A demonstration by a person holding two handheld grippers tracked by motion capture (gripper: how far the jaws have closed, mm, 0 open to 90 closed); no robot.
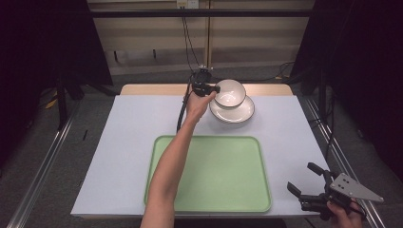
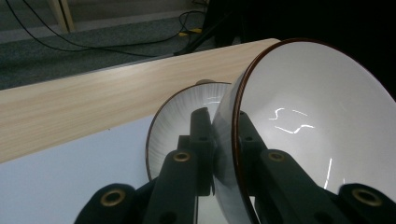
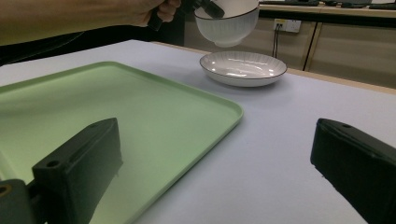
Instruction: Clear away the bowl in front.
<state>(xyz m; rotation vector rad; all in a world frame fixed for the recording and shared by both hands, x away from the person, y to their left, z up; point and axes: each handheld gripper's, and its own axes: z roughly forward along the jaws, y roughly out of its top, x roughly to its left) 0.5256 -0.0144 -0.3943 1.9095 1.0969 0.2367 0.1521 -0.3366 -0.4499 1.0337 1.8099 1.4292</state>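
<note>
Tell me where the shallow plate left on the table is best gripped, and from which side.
Likely the plate by its thin raised rim, one jaw inside and one under the lip, coming low from the right where the open right gripper sits. It lies flat and shallow; the left gripper holds the bowl above it.

I see the tray point(image 1: 209, 173) on the near middle of the table point(image 1: 119, 142), its long side toward me. Behind it, toward the far edge and a little right of centre, sits the plate point(image 1: 233, 111). The bowl point(image 1: 229, 92) hangs just above the plate's far left part, clear of it, its rim pinched between the 2 jaws of my left gripper point(image 1: 215, 89). My right gripper point(image 1: 306, 179) is off the tray's near right corner, at the table's edge.
</note>
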